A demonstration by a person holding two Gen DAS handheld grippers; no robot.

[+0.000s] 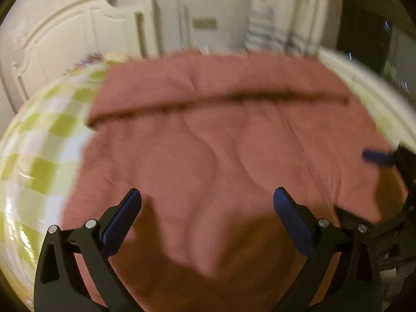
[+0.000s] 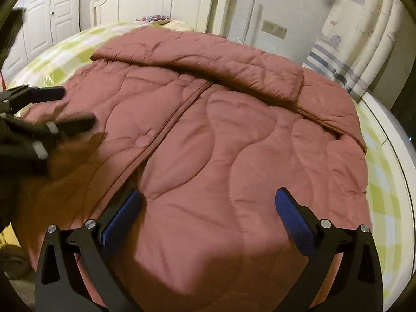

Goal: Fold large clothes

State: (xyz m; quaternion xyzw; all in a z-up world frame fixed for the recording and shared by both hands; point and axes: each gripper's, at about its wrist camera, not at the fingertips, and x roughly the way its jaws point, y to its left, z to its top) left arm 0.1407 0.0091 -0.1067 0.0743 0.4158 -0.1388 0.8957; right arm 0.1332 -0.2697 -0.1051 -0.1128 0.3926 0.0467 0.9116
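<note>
Right wrist, quilted pink jacket [image 2: 208,130], checked sheet [image 2: 382,189], spread claw [image 2: 208,208]

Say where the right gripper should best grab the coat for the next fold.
Likely the near hem of the coat, coming in low from the near bed edge. The right gripper hangs open just above that edge, and the hem is thinner than the folded sleeve on top.

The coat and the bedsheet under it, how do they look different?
The coat is one plain dusty-pink colour; the bedsheet is checked in yellow-green and white. The coat is puffy, quilted in wavy stitched lines; the bedsheet looks thin and flat. The coat has a sleeve folded across its top and a front closure down the middle; the bedsheet shows no such parts. Both are fabric, spread out on the bed.
</note>
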